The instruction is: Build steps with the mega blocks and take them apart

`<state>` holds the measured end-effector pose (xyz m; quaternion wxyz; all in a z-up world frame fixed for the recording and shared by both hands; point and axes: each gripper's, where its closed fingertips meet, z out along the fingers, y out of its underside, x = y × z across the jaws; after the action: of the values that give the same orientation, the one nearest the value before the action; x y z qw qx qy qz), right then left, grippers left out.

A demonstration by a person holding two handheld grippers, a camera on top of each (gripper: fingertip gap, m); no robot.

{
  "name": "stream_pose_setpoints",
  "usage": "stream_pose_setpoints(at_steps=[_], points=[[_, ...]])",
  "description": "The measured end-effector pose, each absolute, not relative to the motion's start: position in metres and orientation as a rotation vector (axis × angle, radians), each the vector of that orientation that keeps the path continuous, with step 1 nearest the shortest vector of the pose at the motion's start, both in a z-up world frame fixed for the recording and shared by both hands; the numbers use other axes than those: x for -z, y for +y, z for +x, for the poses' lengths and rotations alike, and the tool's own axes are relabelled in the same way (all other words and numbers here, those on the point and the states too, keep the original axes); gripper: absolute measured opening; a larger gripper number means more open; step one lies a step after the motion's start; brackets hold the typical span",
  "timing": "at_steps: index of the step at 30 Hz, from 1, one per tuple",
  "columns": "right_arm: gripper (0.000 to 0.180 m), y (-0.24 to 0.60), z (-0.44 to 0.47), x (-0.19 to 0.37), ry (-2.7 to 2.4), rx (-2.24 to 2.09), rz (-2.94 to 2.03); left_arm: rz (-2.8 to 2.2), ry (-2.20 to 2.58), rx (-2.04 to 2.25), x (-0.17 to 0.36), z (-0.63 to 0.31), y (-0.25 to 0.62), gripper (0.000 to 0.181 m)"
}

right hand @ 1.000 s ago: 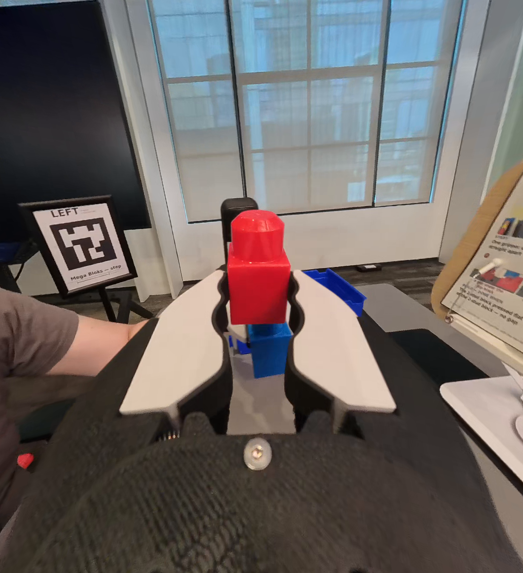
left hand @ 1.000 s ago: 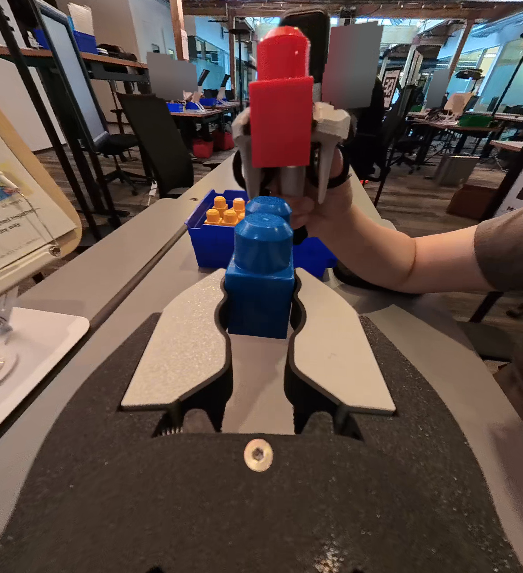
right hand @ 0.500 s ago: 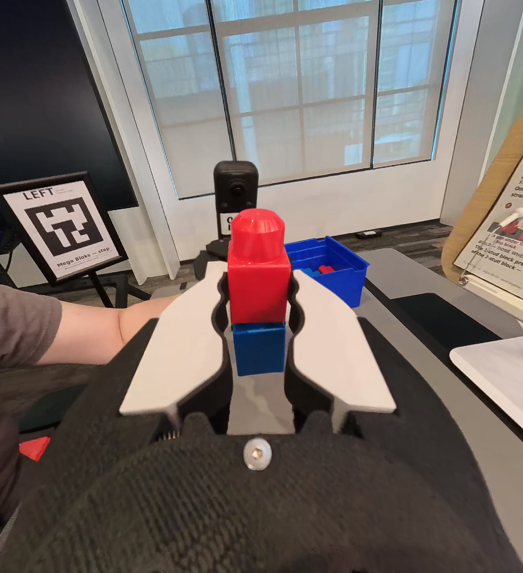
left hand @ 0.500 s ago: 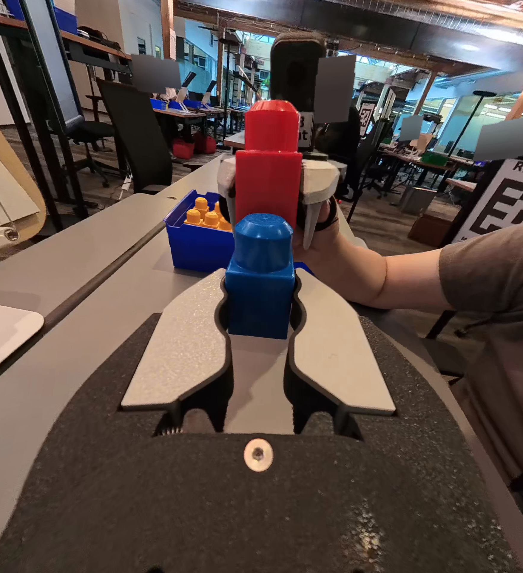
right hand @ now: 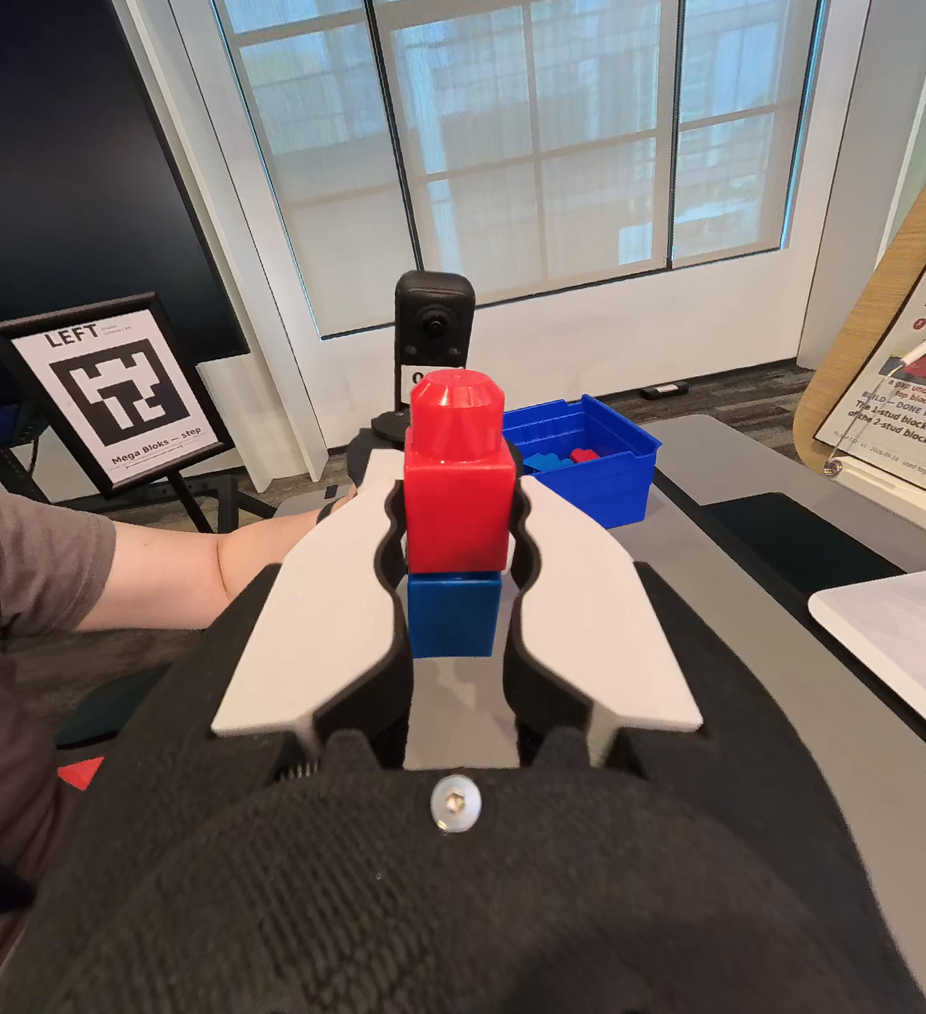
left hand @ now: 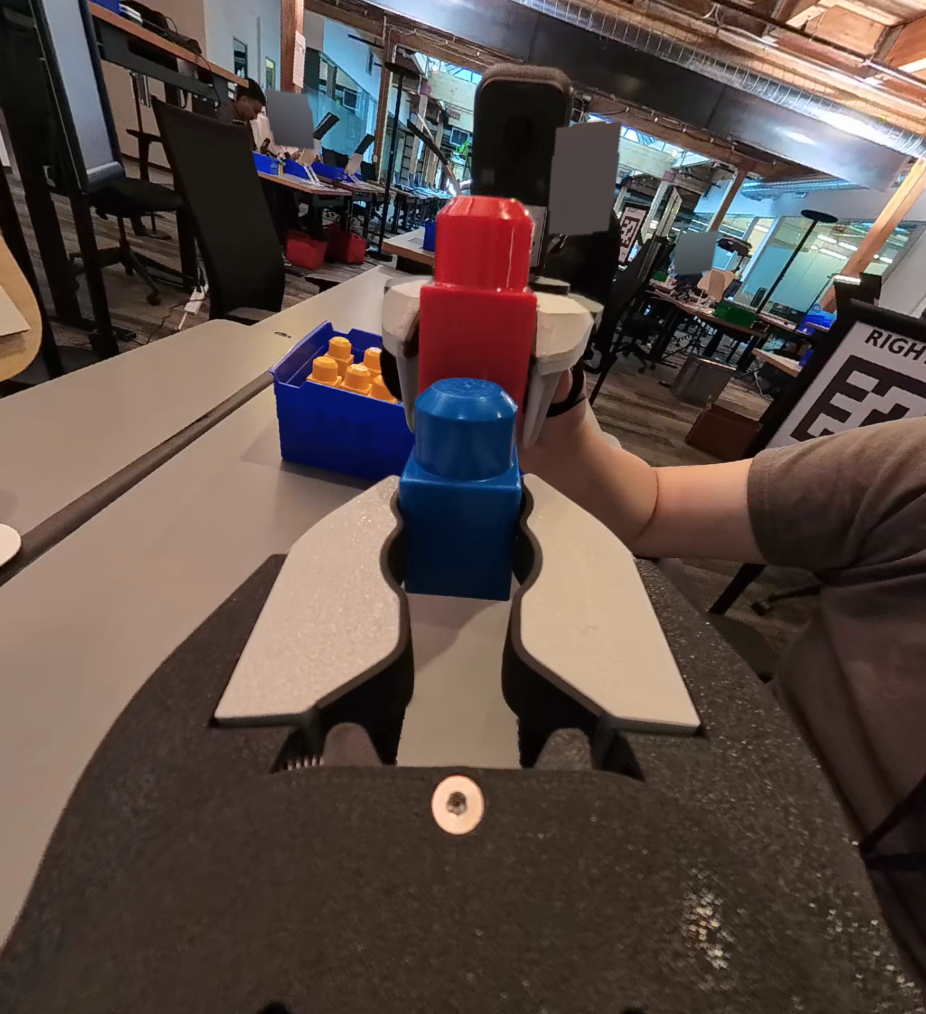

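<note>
- Holding one block in each tool, we have the left gripper (left hand: 460,540) clamped on the flat sides of a blue one-stud block (left hand: 460,521), and the right gripper (right hand: 456,540) clamped the same way on a red one-stud block (right hand: 456,494).
- Both blocks are off the grey table (left hand: 120,548), in the air near each other. In the right wrist view the blue block (right hand: 454,613) appears directly under the red one. The left wrist view shows the red block (left hand: 477,334) behind and above the blue stud, so we cannot tell whether they touch.
- We judge these blocks light, rigid hollow plastic with smooth, somewhat slippery faces. They will not crush, but they could twist or slide in the jaws if pushed off-centre.
- The best hold is where we already have it: on two opposite flat walls of the square body, below the stud, leaving stud and open underside free to mate.
- Each block's long axis runs base to stud and stands upright, studs up, roughly parallel. The red looks very slightly tilted in the right wrist view.
- Two blue bins sit on the table: one with orange blocks (left hand: 351,373) in the left wrist view (left hand: 340,428), another with loose blue and red pieces in the right wrist view (right hand: 598,483).
</note>
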<state>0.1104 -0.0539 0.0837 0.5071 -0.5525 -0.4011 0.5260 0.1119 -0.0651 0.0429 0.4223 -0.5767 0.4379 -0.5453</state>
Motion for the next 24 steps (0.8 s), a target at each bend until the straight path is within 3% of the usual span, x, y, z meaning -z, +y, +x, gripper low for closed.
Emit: stream_pose_setpoints(at_steps=[24], points=[[0.038, -0.0524, 0.1080, -0.0753, -0.973, -1.302, -1.318, -1.473, 1.104, 1.310, -0.0413, 0.1083, -0.0630, 0.035]])
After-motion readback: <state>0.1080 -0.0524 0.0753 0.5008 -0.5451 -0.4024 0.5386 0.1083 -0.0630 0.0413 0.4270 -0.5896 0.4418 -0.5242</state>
